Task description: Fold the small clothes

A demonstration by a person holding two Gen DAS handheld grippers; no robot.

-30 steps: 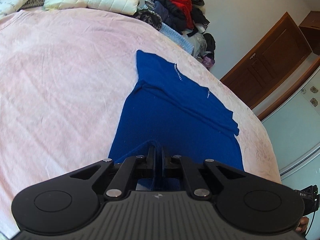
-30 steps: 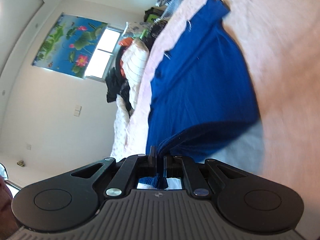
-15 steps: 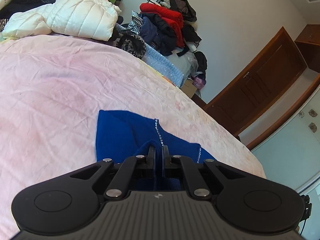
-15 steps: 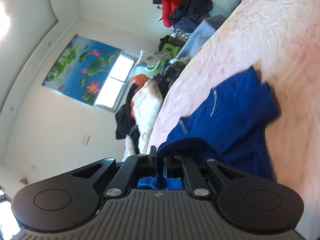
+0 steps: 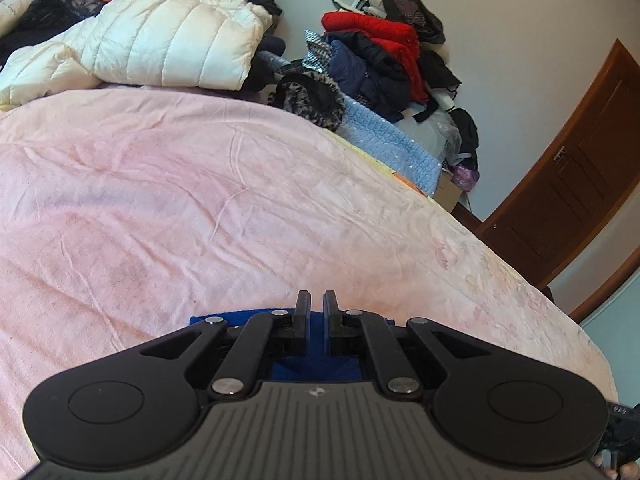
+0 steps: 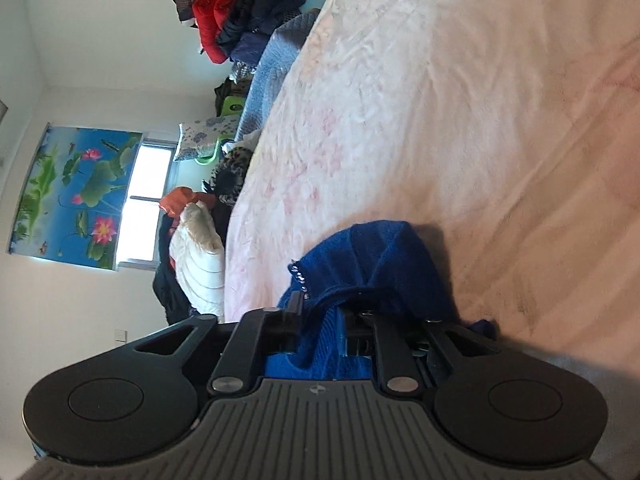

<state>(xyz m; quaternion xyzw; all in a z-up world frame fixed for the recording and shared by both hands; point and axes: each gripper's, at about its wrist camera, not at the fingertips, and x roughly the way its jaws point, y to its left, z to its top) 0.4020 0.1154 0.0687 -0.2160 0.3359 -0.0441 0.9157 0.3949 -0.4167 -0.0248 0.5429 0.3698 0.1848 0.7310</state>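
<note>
The blue garment [image 6: 372, 264] lies bunched on the pink bedsheet [image 5: 200, 200], at the near edge of it, well apart from the white puffer jacket [image 5: 160, 36] at the far side. The left gripper [image 5: 316, 316] is pinched narrow on the garment's blue cloth. The right gripper [image 6: 332, 312] has just been opening; cloth drapes loosely between its parted jaws.
</note>
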